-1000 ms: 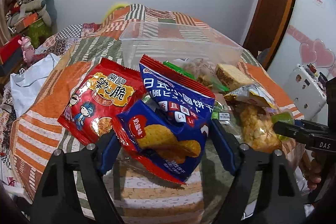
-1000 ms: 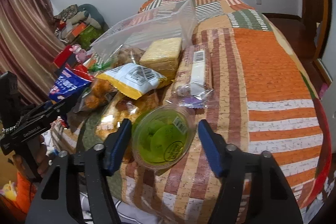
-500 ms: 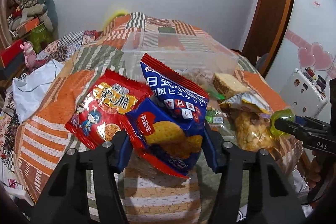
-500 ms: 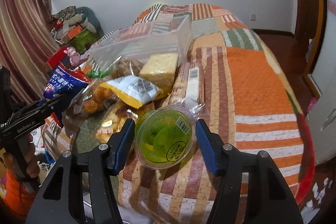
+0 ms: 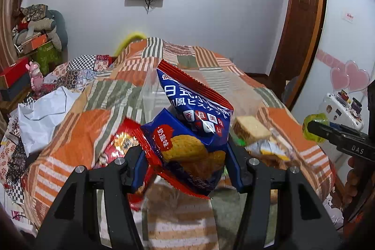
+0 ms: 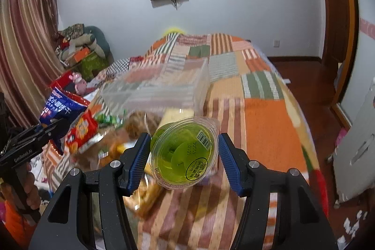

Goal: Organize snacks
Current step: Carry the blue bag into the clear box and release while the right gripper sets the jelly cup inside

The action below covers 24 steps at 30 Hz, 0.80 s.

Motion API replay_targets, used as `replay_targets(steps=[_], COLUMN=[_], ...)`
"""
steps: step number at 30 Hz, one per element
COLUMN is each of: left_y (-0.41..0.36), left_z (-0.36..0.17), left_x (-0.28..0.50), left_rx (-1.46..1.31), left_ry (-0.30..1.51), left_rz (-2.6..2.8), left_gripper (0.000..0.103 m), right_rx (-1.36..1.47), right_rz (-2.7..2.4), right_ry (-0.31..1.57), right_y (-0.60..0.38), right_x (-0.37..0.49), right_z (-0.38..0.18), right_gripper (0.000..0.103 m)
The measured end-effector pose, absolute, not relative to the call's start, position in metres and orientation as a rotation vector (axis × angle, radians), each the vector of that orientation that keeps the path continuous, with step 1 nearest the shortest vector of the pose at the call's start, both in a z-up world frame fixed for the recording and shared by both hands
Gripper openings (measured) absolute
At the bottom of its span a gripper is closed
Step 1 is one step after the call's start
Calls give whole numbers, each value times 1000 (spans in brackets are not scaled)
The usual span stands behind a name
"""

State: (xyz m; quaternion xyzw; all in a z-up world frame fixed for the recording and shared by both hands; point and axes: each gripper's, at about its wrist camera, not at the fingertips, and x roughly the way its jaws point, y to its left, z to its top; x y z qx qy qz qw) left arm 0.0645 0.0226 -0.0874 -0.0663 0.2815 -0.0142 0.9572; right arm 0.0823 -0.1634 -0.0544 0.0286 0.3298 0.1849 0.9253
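My left gripper [image 5: 186,165] is shut on a blue biscuit bag [image 5: 194,123] and holds it lifted above the bed. My right gripper [image 6: 184,154] is shut on a clear cup of green jelly [image 6: 185,152], also lifted. The clear plastic bin [image 6: 159,90] stands on the quilt beyond both; in the left wrist view the bag hides most of the bin [image 5: 150,97]. A red snack bag [image 5: 121,147] lies below the blue bag. The left gripper with the blue bag [image 6: 63,104] shows at the left of the right wrist view. The jelly cup [image 5: 315,127] shows at the right of the left wrist view.
Other snacks lie in front of the bin: a yellow cake slice [image 5: 252,129], a bag of fried bits [image 6: 140,121], a green wrapper [image 6: 107,118]. The patchwork quilt [image 6: 262,114] covers the bed. A white cloth [image 5: 44,114] lies at left. A white appliance [image 6: 356,144] stands at right.
Both grippers have closed on their items and risen: the blue bag and the jelly cup are lifted off the quilt, nearer the bin's height. The red bag stays on the bed.
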Motion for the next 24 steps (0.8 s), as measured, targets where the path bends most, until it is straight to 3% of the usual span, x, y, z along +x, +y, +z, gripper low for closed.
replay_targets(steps=[24], left_y=[40], left_z=[-60], left_x=[165], left_rx=[-133], left_ry=[557], left_rz=[-33], left_gripper=[57], right_rx=[-29], right_rz=[394], right_ry=[547], right_y=[-127], right_x=[156], right_z=[-21], right_gripper=[56])
